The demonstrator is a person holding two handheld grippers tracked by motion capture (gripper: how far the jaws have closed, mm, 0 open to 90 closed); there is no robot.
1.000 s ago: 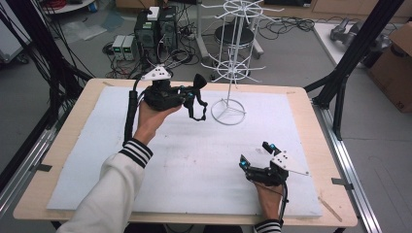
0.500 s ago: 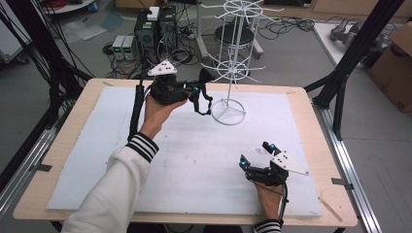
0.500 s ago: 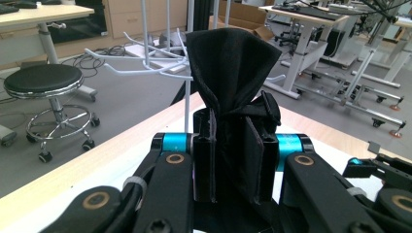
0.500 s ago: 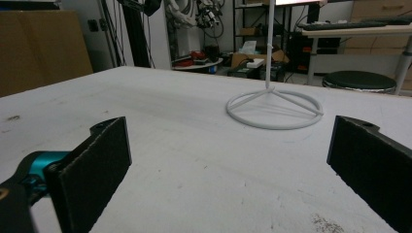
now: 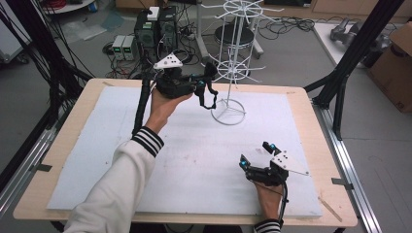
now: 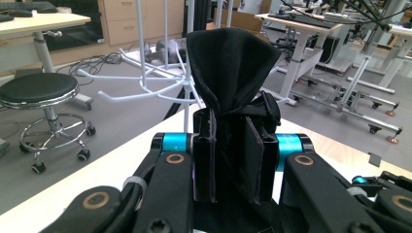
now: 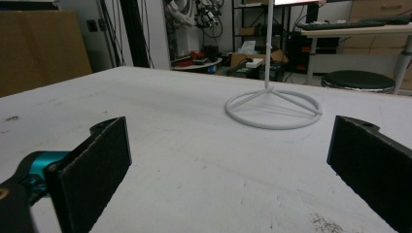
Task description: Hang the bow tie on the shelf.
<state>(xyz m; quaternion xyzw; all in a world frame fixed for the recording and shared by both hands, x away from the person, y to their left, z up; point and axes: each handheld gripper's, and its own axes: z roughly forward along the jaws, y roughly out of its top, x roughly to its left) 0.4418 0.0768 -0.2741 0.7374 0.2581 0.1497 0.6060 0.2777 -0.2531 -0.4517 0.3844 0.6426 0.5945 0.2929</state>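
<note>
So my left gripper [image 5: 206, 82] is clamped on a black fabric piece [image 6: 228, 63], some kind of soft cloth thing with a strap loop [image 5: 210, 99] dangling under it. I can't tell exactly what it is. It's up in the air at the far side of the worktop [image 5: 68, 141], just beside the white wire rack [image 5: 233, 63].

Handling-wise I'd call it very light and totally floppy: it bunches up between the jaws and fans out above them in the left gripper view. Not fragile, not slippery against the pads as far as I can judge. A pinch on the bunched part seems fine, but the loop is the bit that would catch on a hook, so that has to hang free.

My right gripper [image 5: 256, 156] sits low on the near side of the worktop, jaws wide apart, nothing in them.

Count: one cloth piece, one rack, two grippers. The rack's arms look bare from what I can see.
</note>
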